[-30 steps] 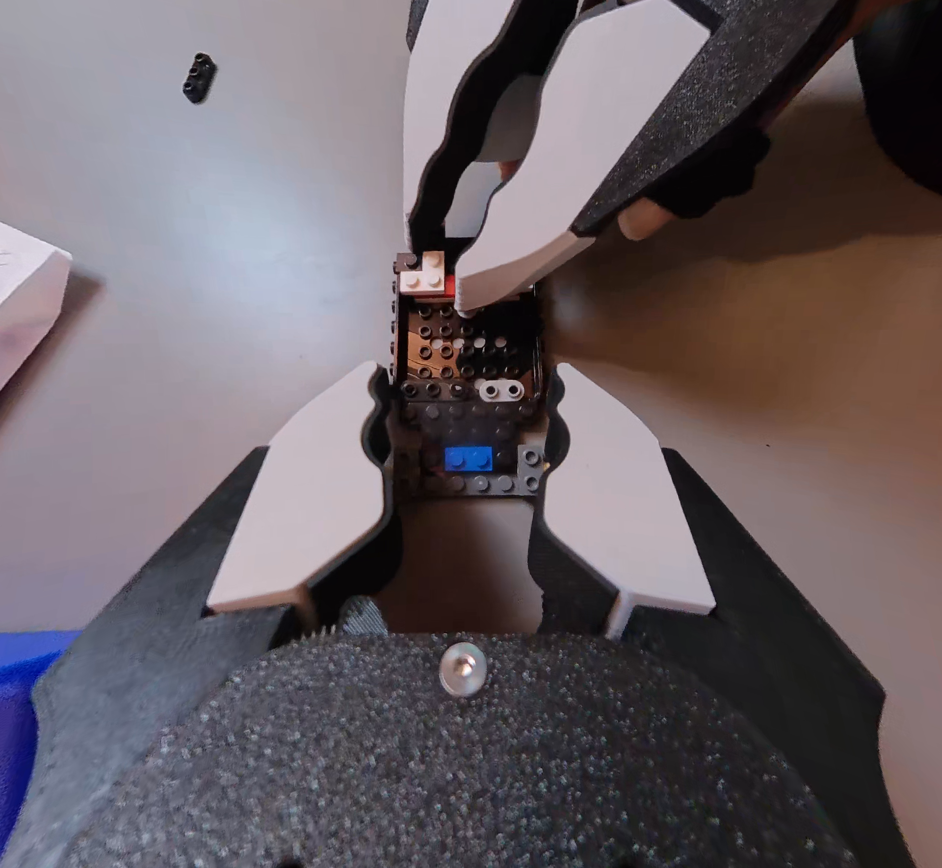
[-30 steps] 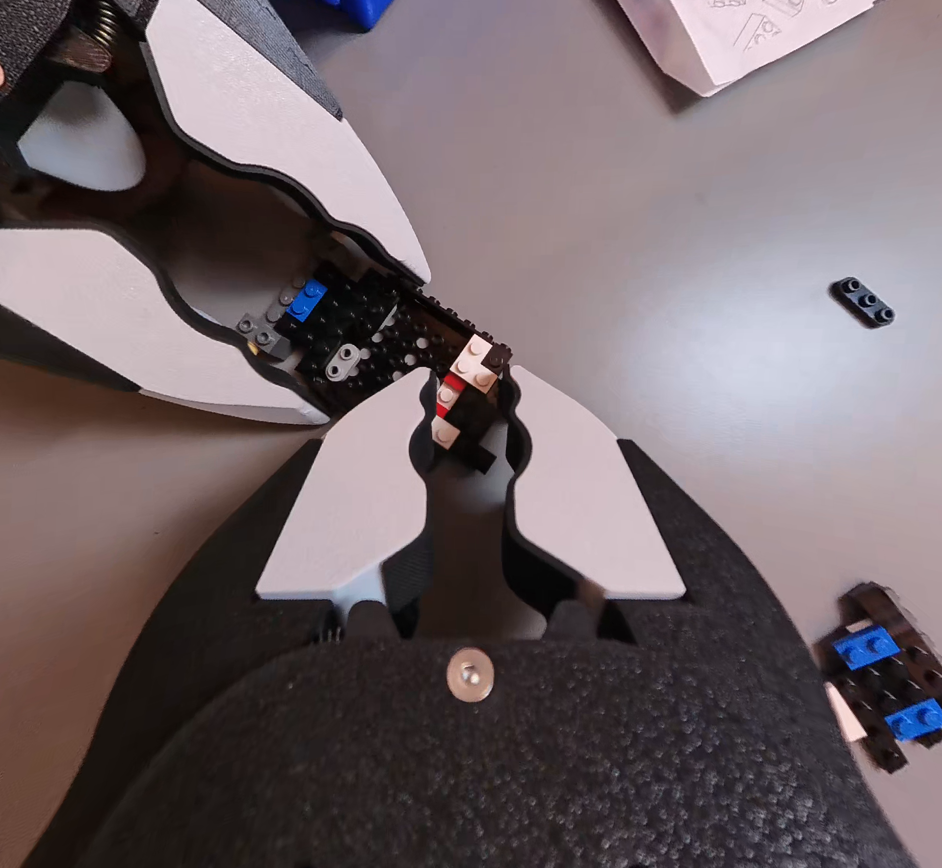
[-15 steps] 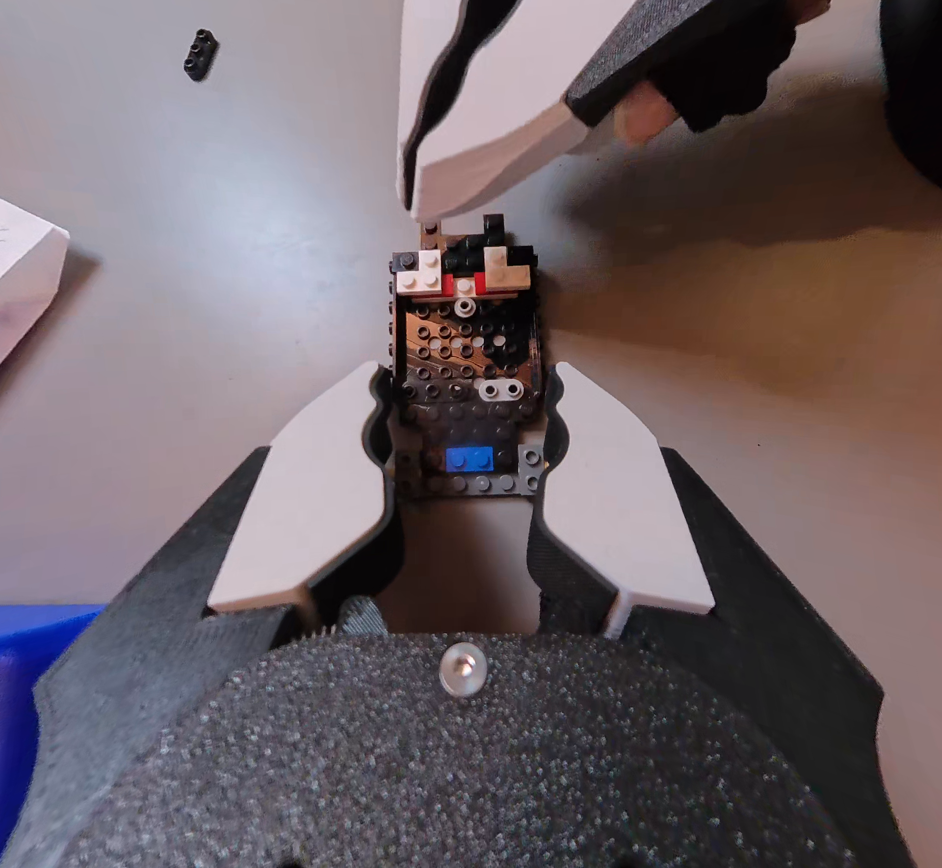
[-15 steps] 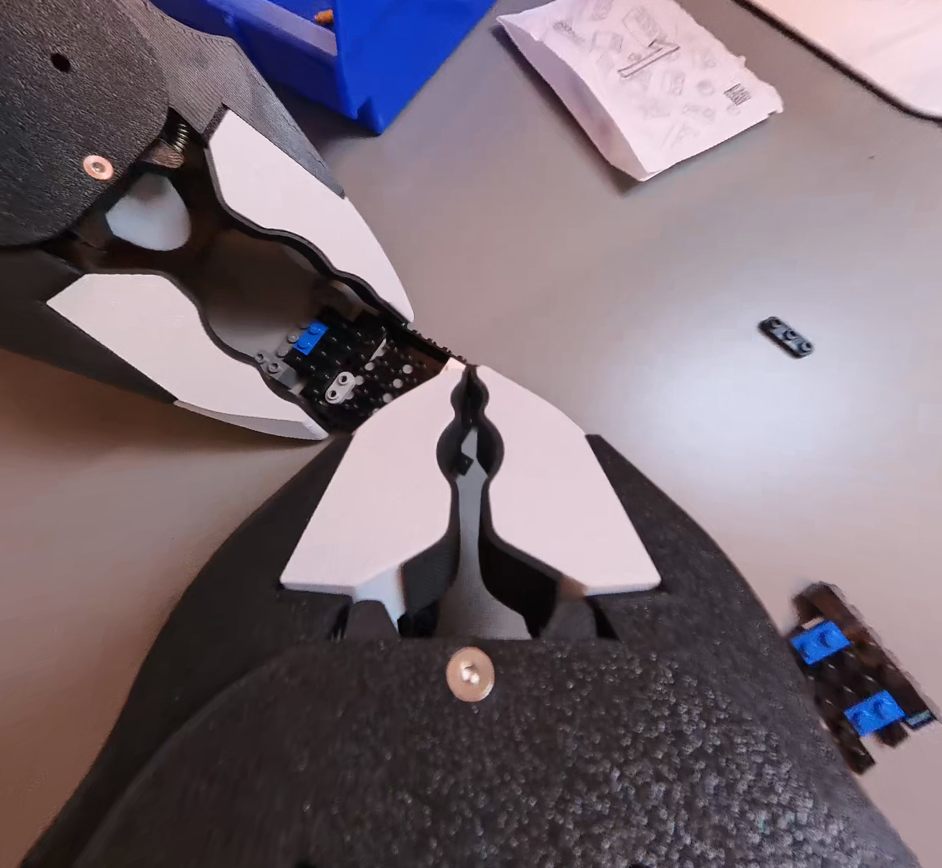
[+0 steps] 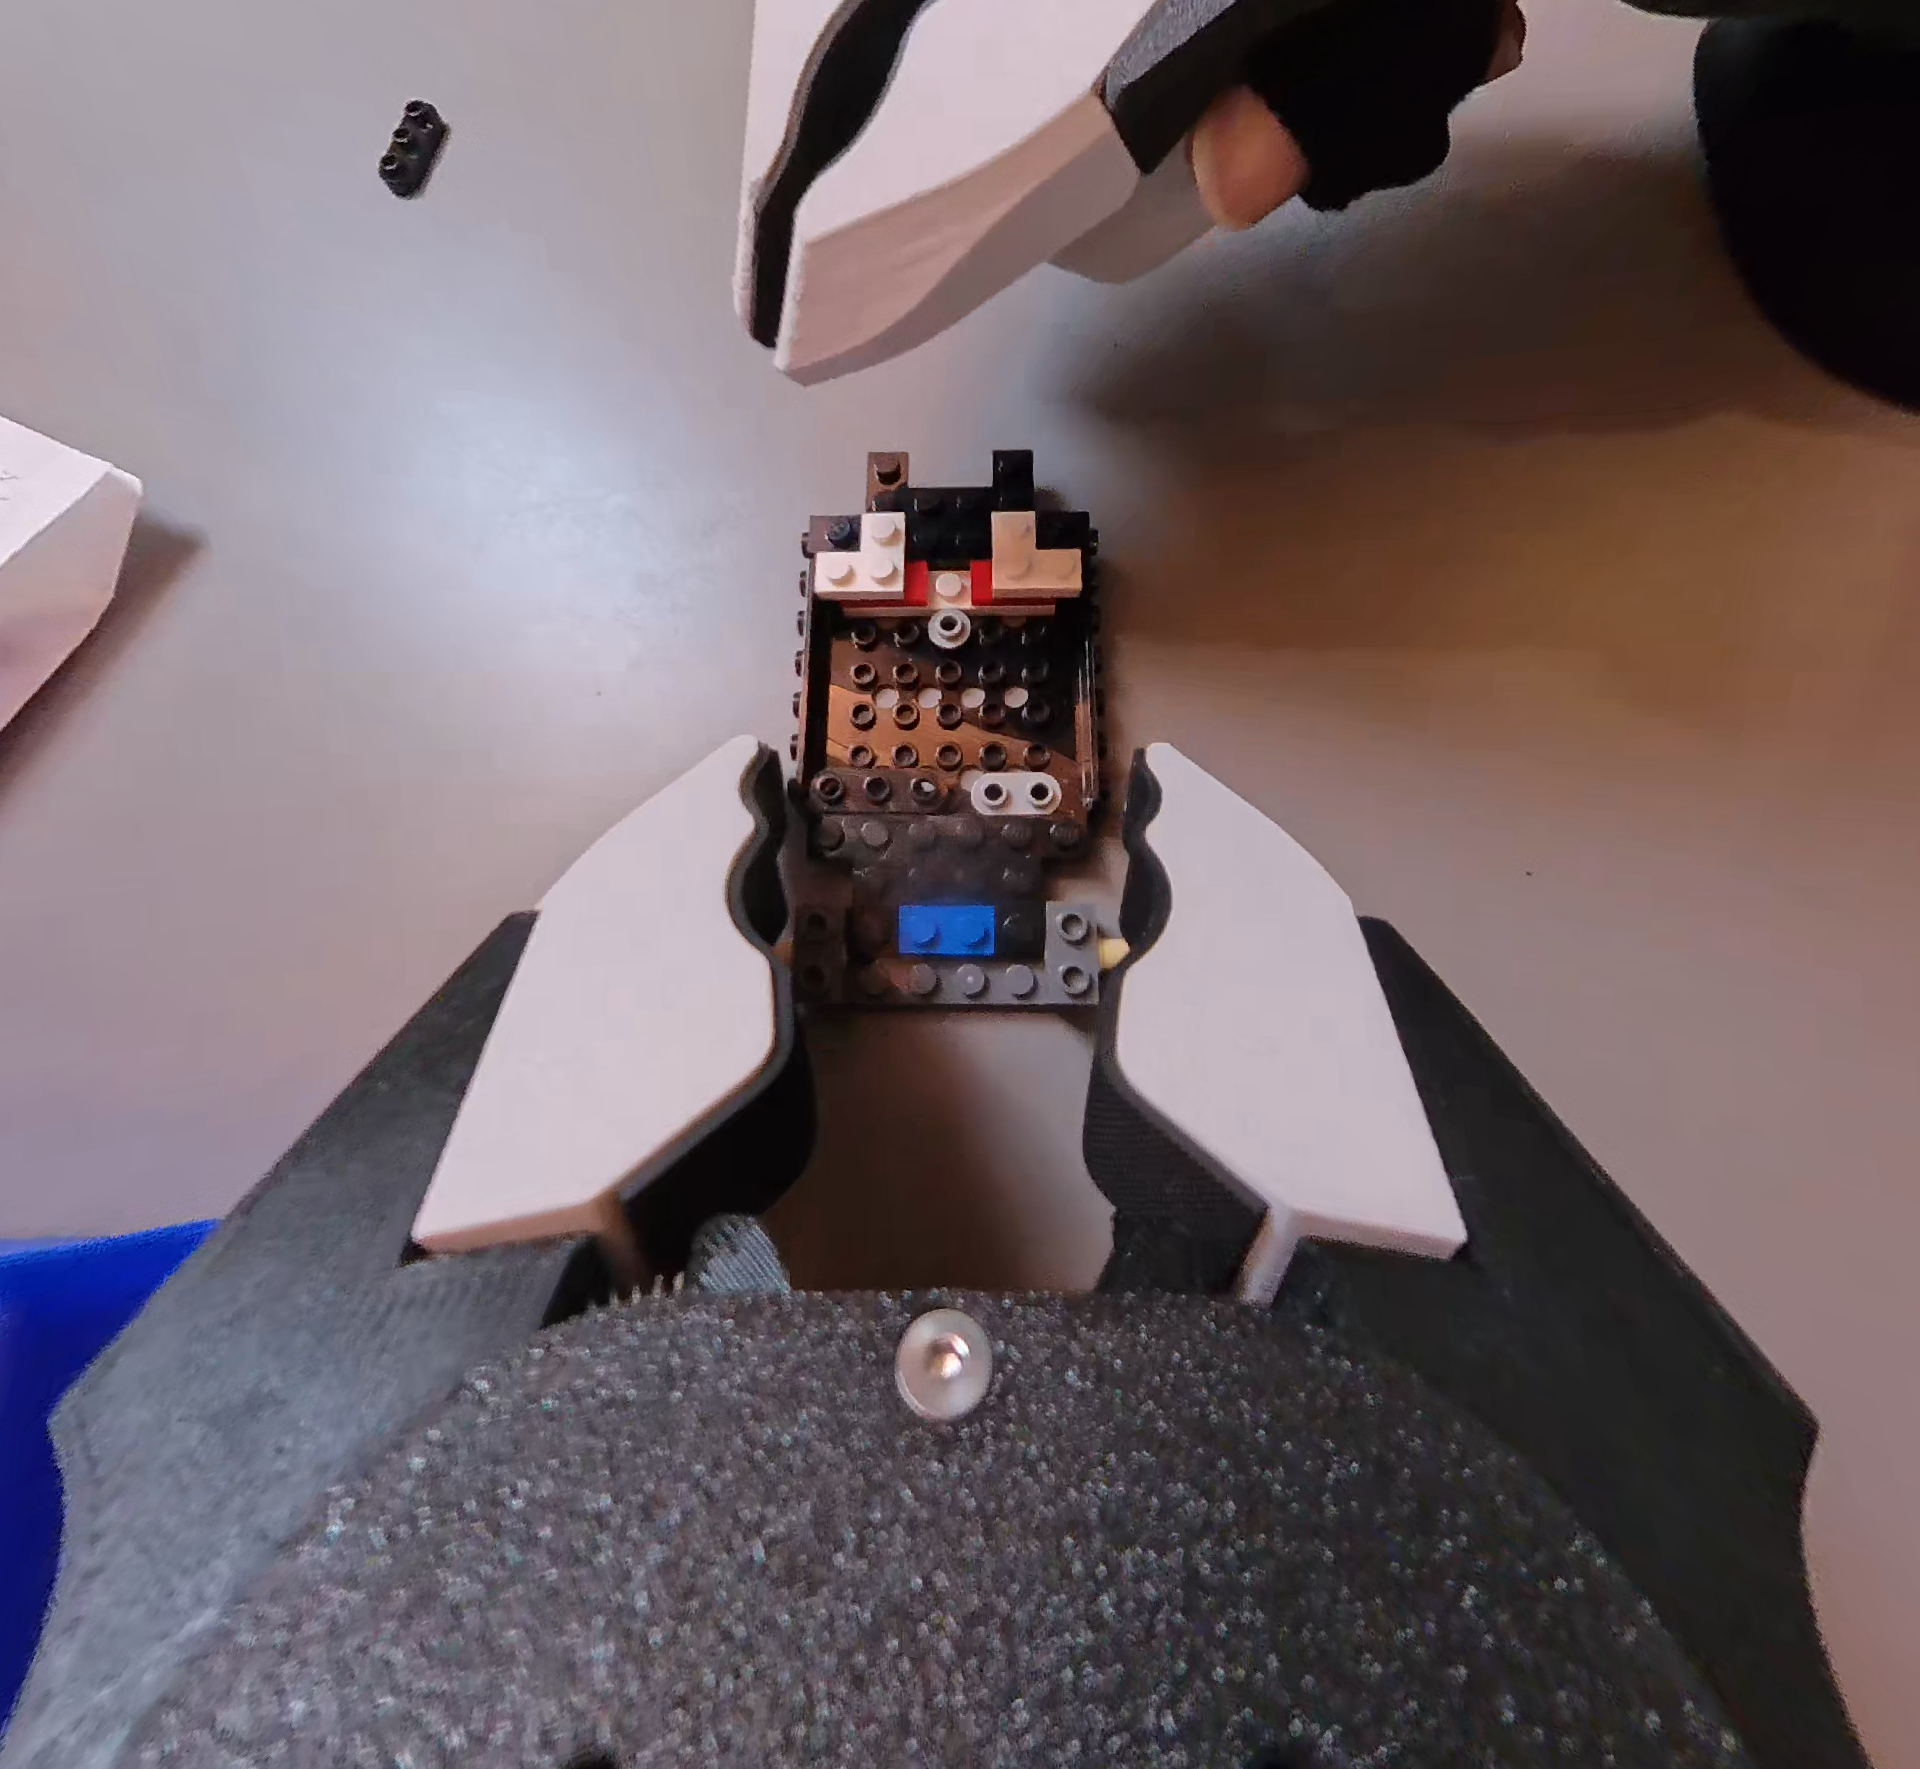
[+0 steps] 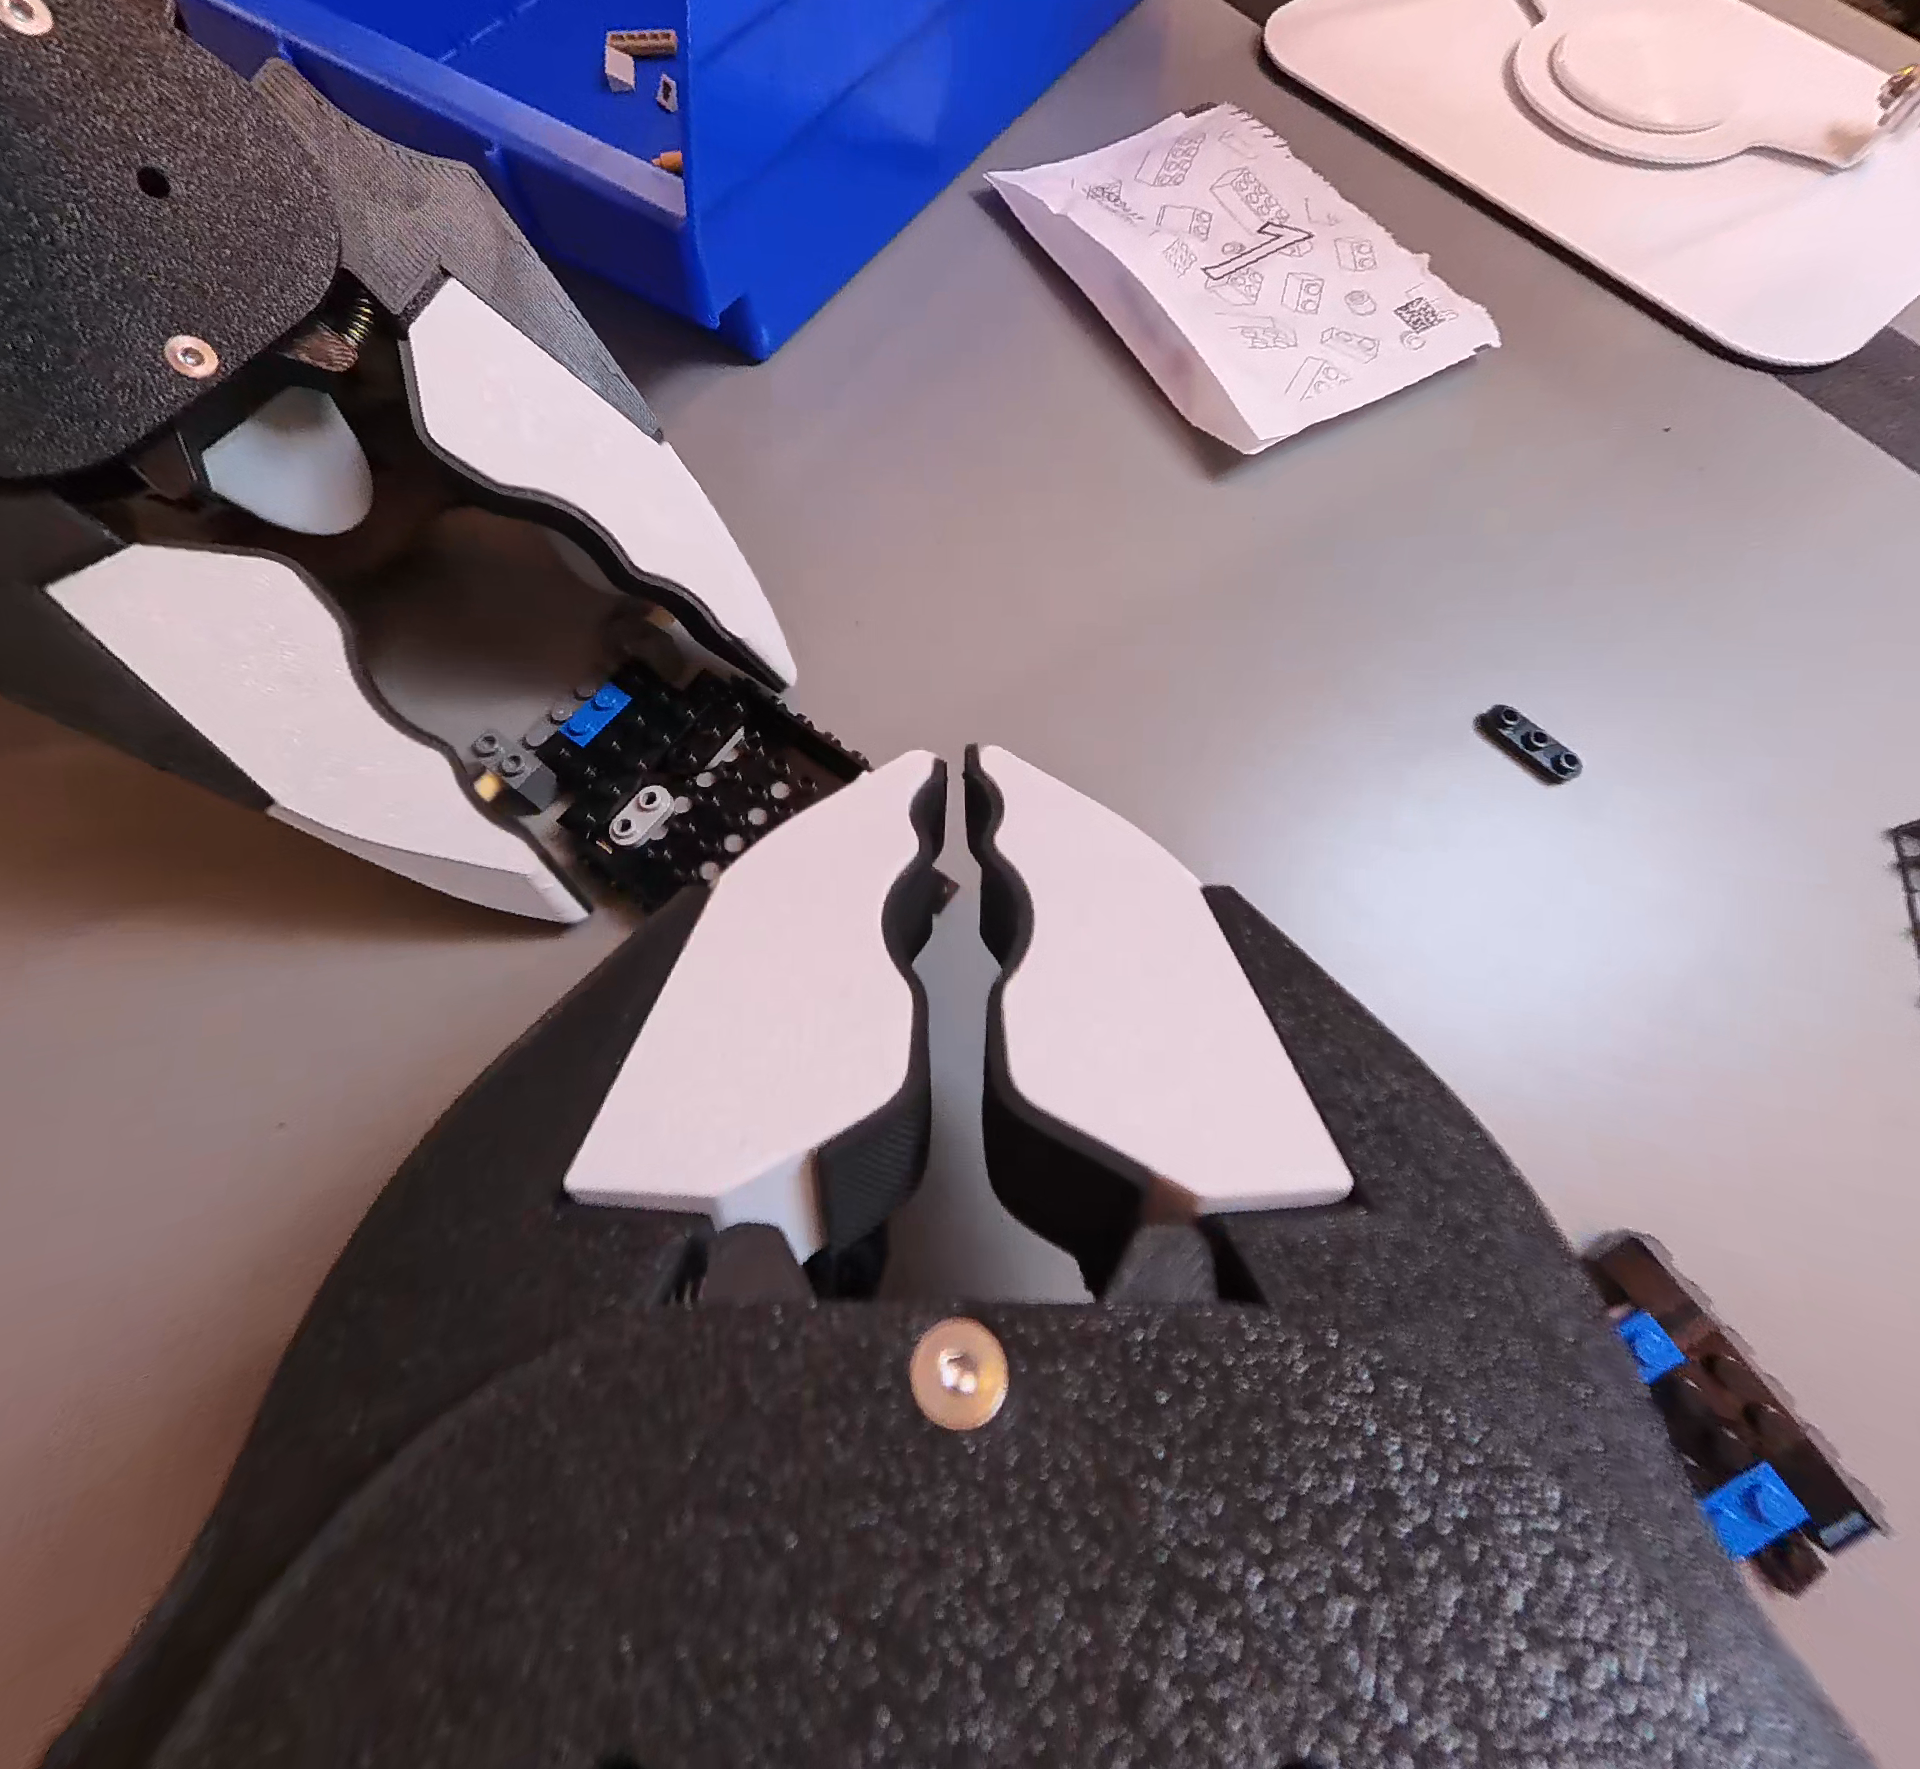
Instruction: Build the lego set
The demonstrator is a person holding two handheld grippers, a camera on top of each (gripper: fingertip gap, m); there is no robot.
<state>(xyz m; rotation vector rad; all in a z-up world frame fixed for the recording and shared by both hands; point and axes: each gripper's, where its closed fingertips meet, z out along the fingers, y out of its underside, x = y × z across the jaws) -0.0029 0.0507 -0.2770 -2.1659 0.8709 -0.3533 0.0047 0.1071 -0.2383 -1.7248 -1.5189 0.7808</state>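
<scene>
While the left gripper keeps its fingers pinched on the near end of the brick model, the right gripper has lifted clear of it. 1 s ago its fingers straddled the white and red bricks at the model's far end; 0.5 s ago they had closed and begun to rise. Now they hang above and beyond the model, pressed almost together with only a thin slit between them, holding nothing. That leaves the far end uncovered, its white, red and black bricks seated in 1 row. The model itself has not shifted on the worktop. A small black plate lies well apart on the right, a blue bin far left.
</scene>
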